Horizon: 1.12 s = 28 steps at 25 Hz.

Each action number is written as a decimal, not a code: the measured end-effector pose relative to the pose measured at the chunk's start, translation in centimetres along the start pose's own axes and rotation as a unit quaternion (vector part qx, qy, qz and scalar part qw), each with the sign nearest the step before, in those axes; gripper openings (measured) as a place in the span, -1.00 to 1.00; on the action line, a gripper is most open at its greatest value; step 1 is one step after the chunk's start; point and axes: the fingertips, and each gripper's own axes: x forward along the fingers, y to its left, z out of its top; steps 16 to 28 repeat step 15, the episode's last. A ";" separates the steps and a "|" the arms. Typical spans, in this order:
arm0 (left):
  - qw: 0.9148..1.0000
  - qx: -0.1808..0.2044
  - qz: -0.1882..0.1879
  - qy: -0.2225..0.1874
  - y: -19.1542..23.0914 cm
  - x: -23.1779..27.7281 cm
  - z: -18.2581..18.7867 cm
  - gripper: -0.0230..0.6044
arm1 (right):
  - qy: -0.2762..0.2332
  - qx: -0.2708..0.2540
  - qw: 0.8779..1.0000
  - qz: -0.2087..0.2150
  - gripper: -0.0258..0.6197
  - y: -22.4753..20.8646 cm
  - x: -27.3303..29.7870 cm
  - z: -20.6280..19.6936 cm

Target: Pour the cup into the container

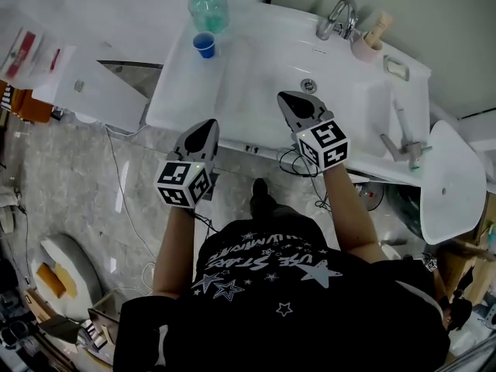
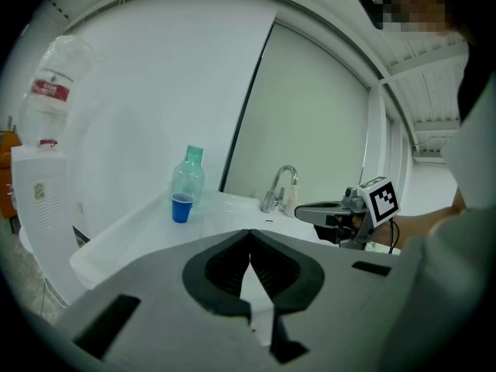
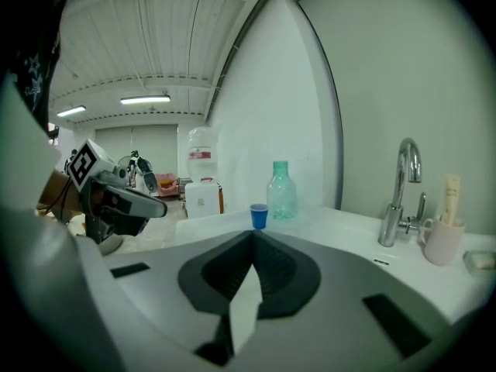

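Observation:
A small blue cup (image 1: 204, 45) stands upright on the white counter at the far left of the sink, right in front of a green plastic bottle (image 1: 208, 5). Both show again in the left gripper view, cup (image 2: 182, 207) and bottle (image 2: 188, 180), and in the right gripper view, cup (image 3: 259, 215) and bottle (image 3: 281, 191). My left gripper (image 1: 208, 124) hovers at the counter's near edge, shut and empty, well short of the cup. My right gripper (image 1: 283, 95) is over the basin's near side, shut with nothing in it.
The white sink basin (image 1: 256, 76) has a chrome faucet (image 1: 338, 18) at the back and a pink mug (image 1: 366, 46) holding a brush beside it. A white round seat (image 1: 449, 180) stands to the right. Cables and clutter lie on the floor at the left.

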 end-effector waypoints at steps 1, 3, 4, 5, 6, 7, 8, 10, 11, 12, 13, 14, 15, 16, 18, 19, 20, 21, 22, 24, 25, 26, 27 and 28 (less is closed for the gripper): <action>1.000 0.001 -0.002 -0.001 -0.2 -0.8 -0.2 -0.89 | -0.002 -0.001 1.000 -0.003 -0.90 0.6 -0.4 0.1; 1.000 0.002 -0.005 -0.002 -0.6 -2.4 -0.8 -0.89 | -0.009 -0.004 1.000 -0.009 -0.90 1.9 -1.6 0.3; 1.000 0.002 -0.006 -0.003 -0.9 -3.3 -1.1 -0.89 | -0.011 -0.007 1.000 -0.014 -0.90 2.5 -2.3 0.4; 1.000 0.001 -0.008 -0.004 -1.2 -4.1 -1.4 -0.89 | -0.012 -0.011 1.000 -0.018 -0.90 3.0 -3.1 0.4; 1.000 0.001 -0.010 -0.005 -1.5 -4.9 -1.7 -0.89 | -0.012 -0.014 1.000 -0.022 -0.90 3.7 -3.8 0.4; 1.000 0.000 -0.013 -0.005 -1.9 -5.8 -2.0 -0.89 | -0.012 -0.015 0.999 -0.026 -0.90 4.4 -4.6 0.3; 1.000 -0.001 -0.016 -0.005 -2.2 -6.7 -2.3 -0.89 | -0.011 -0.014 0.999 -0.029 -0.90 5.1 -5.4 0.2; 1.000 -0.002 -0.021 -0.003 -3.0 -8.4 -3.1 -0.89 | -0.011 -0.010 0.999 -0.035 -0.90 6.6 -6.9 -0.2; 1.000 -0.002 -0.023 -0.002 -3.4 -9.3 -3.4 -0.89 | -0.011 -0.008 0.999 -0.037 -0.90 7.4 -7.6 -0.3; 1.000 -0.002 -0.025 -0.002 -3.9 -10.1 -3.8 -0.89 | -0.012 -0.006 0.999 -0.039 -0.90 8.1 -8.3 -0.5; 1.000 -0.002 -0.027 -0.002 -4.4 -10.8 -4.1 -0.89 | -0.012 -0.004 0.999 -0.040 -0.90 8.9 -9.0 -0.7; 1.000 -0.002 -0.029 -0.001 -4.9 -11.6 -4.5 -0.89 | -0.013 -0.003 0.999 -0.041 -0.90 9.6 -9.7 -0.9; 1.000 -0.002 -0.031 -0.001 -5.4 -12.3 -4.9 -0.89 | -0.014 -0.001 0.999 -0.042 -0.90 10.3 -10.5 -1.1; 1.000 -0.002 -0.031 -0.001 -5.4 -12.3 -4.9 -0.89 | -0.014 -0.001 0.999 -0.042 -0.90 10.3 -10.5 -1.1; 1.000 -0.002 -0.031 -0.001 -5.4 -12.3 -4.9 -0.89 | -0.014 -0.001 0.999 -0.042 -0.90 10.3 -10.5 -1.1; 1.000 -0.002 -0.031 -0.001 -5.4 -12.3 -4.9 -0.89 | -0.014 -0.001 0.999 -0.042 -0.90 10.3 -10.5 -1.1; 1.000 -0.002 -0.031 -0.001 -5.4 -12.3 -4.9 -0.89 | -0.014 -0.001 0.999 -0.042 -0.90 10.3 -10.5 -1.1; 1.000 -0.002 -0.031 -0.001 -5.4 -12.3 -4.9 -0.89 | -0.014 -0.001 0.999 -0.042 -0.90 10.3 -10.5 -1.1; 1.000 -0.002 -0.031 -0.001 -5.4 -12.3 -4.9 -0.89 | -0.014 -0.001 0.999 -0.042 -0.90 10.3 -10.5 -1.1; 1.000 -0.002 -0.031 -0.001 -5.4 -12.3 -4.9 -0.89 | -0.014 -0.001 0.999 -0.042 -0.90 10.3 -10.5 -1.1; 1.000 -0.002 -0.031 -0.001 -5.4 -12.3 -4.9 -0.89 | -0.014 -0.001 0.999 -0.042 -0.90 10.3 -10.5 -1.1; 1.000 -0.002 -0.031 -0.001 -5.4 -12.3 -4.9 -0.89 | -0.014 -0.001 0.999 -0.042 -0.90 10.3 -10.5 -1.1; 1.000 -0.002 -0.031 -0.001 -5.4 -12.3 -4.9 -0.89 | -0.014 -0.001 0.999 -0.042 -0.90 10.3 -10.5 -1.1; 1.000 -0.002 -0.031 -0.001 -5.4 -12.3 -4.9 -0.89 | -0.014 -0.001 0.999 -0.042 -0.90 10.3 -10.5 -1.1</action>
